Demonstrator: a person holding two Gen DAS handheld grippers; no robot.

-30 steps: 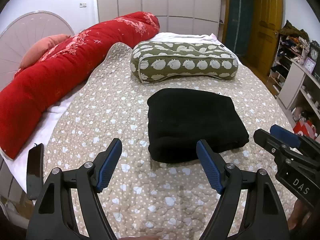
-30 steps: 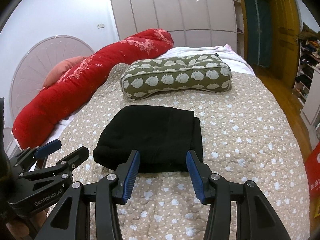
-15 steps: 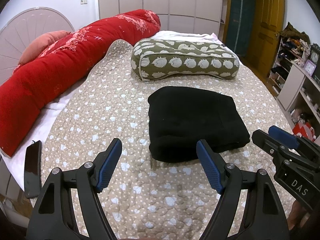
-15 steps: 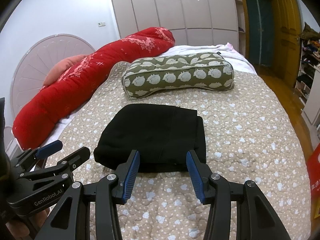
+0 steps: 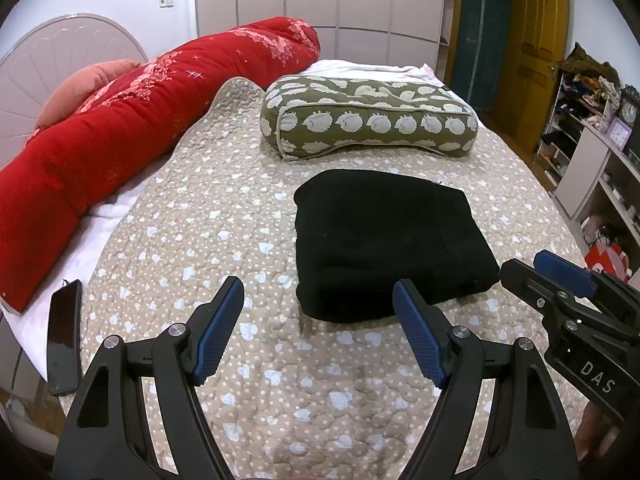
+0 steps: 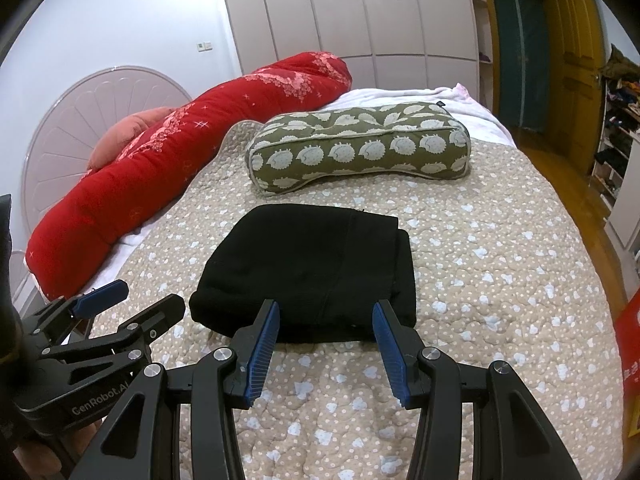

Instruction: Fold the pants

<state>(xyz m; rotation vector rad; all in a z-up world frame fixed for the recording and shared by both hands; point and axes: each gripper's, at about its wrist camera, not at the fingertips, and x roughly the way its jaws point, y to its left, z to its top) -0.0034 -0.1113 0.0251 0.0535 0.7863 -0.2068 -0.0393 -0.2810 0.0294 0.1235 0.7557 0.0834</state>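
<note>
The black pants (image 5: 384,236) lie folded into a thick rectangle on the beige quilt, also in the right wrist view (image 6: 312,268). My left gripper (image 5: 318,312) is open and empty, hovering just short of the bundle's near left corner. My right gripper (image 6: 324,320) is open and empty, hovering at the bundle's near edge. The right gripper shows at the right of the left wrist view (image 5: 560,292); the left gripper shows at the lower left of the right wrist view (image 6: 120,308).
A green hedgehog-print pillow (image 5: 368,124) lies behind the pants. A long red bolster (image 5: 140,100) runs along the bed's left side. A dark phone (image 5: 64,336) lies at the bed's left edge. Shelves (image 5: 592,152) and a yellow door stand to the right.
Both grippers have drawn back and risen slightly from the folded pants. The pants have not moved and both grippers stay open.
</note>
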